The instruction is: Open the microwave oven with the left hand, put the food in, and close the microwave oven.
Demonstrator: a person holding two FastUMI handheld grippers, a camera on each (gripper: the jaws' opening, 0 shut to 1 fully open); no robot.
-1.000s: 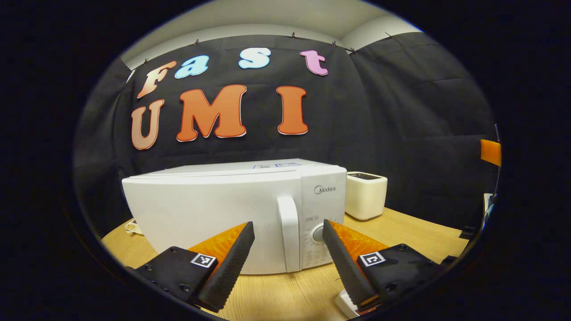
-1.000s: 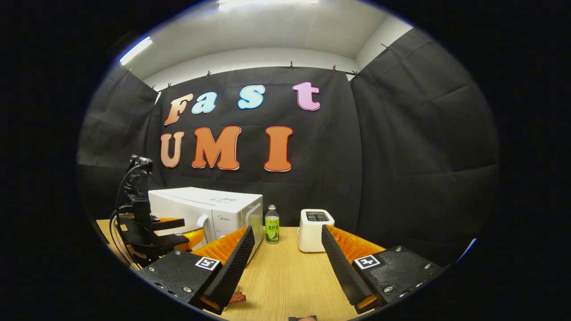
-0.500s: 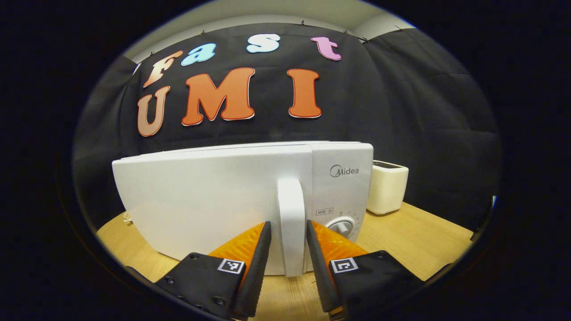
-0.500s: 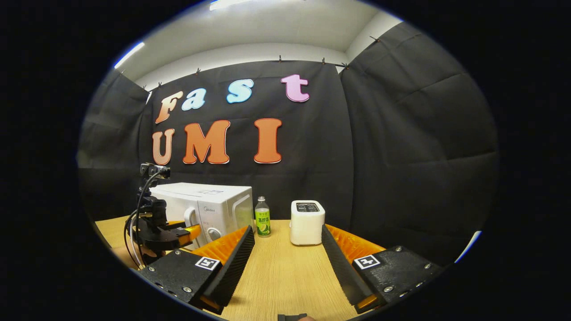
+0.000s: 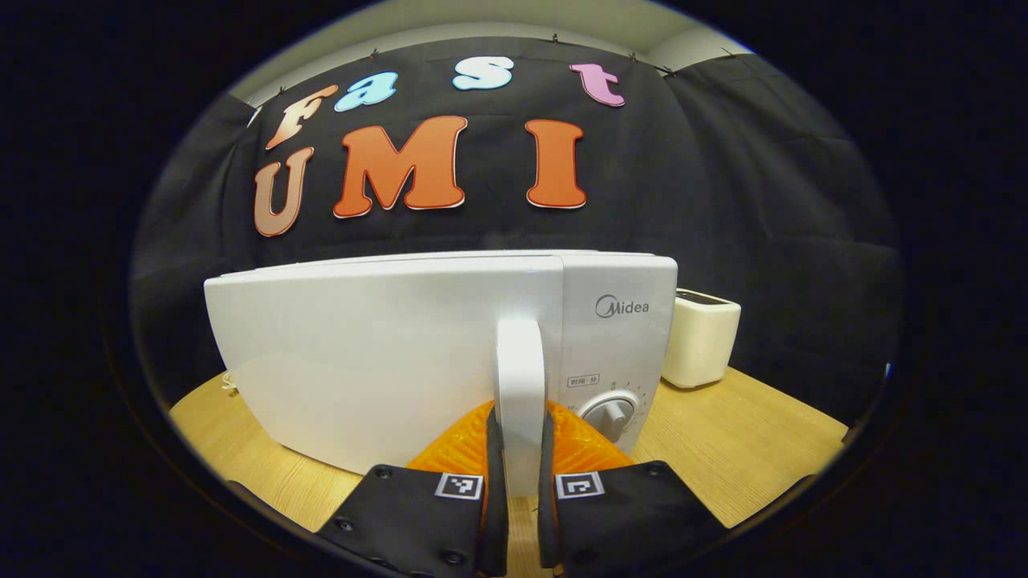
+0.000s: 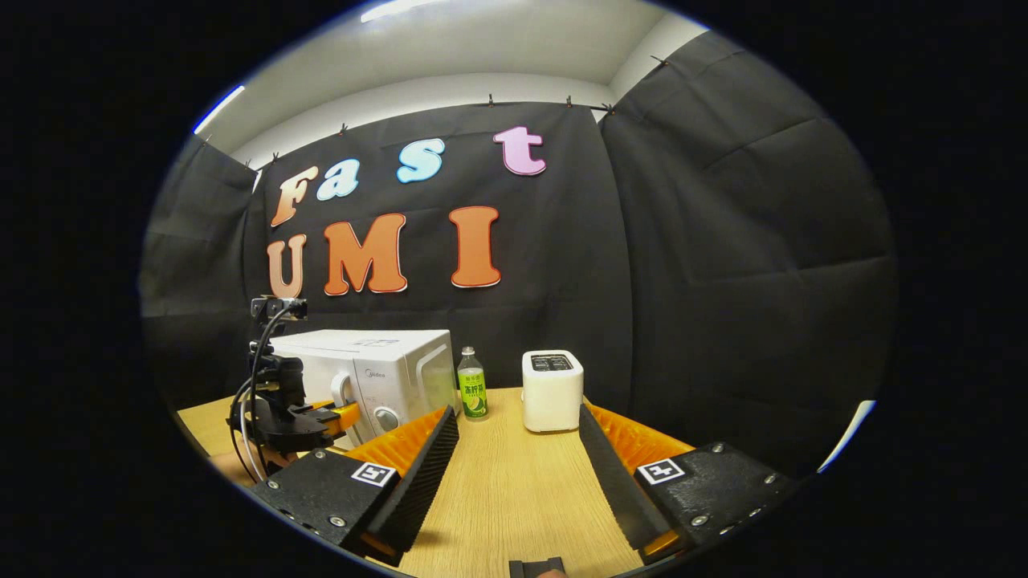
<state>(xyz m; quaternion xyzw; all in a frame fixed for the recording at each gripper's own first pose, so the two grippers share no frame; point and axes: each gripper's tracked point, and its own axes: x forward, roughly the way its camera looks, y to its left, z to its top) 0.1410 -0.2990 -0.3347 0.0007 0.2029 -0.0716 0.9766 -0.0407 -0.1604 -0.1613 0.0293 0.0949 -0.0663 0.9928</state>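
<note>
In the left gripper view we lose the lower end of the microwave handle (image 5: 520,393) behind the fingers (image 5: 493,498), and the toaster (image 5: 700,337) is half hidden by the microwave (image 5: 385,353). The bottle (image 6: 471,393) label is too small for us to read.

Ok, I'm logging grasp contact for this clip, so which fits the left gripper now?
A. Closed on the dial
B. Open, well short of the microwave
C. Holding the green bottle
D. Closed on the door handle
D: in the left gripper view the left gripper has both fingers pressed against the sides of the door handle of the microwave, whose door is not yet open.
</note>
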